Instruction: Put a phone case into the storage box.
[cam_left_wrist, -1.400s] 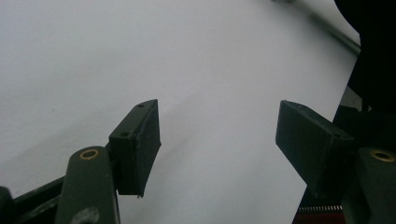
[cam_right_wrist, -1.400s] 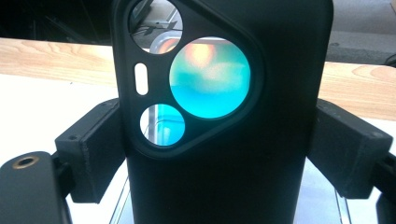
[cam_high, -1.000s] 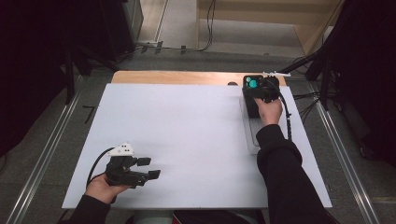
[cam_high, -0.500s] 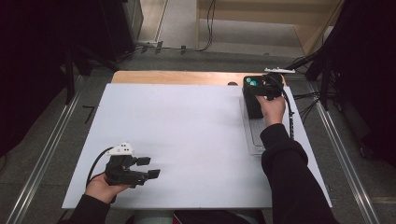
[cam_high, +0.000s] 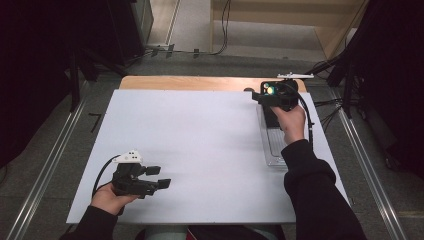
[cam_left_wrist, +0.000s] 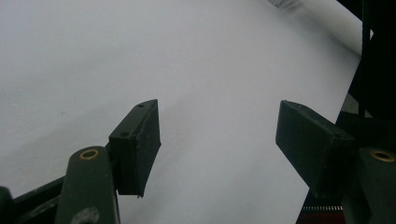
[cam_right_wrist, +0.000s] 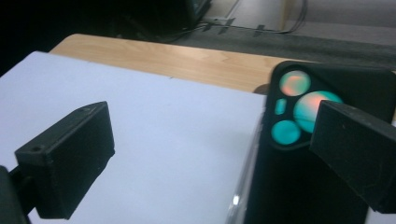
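Phone sits at the upper right of the high view, dark, camera side up, lenses glowing teal. It's at the far end of a clear tray.

Going left to right: dark curtains close off the left edge, then grey floor with a metal rail running diagonally. Big white board covers most of the frame, lying on a wooden table whose edge peeks out along the top. Cables trail over the floor beyond it.

Lower left, the left gripper is held low over the board's near corner in a hand. Its jaws are apart, with just bare white board between them.

Over on the right, the tray lies lengthwise along the board's right edge. I can't make out anything else in its near part. The right gripper is up by the phone's lens end, and its jaws have just been opening, so they stand wide. They aren't pressing on anything. In the right gripper view the phone sits partly behind the right-hand jaw.
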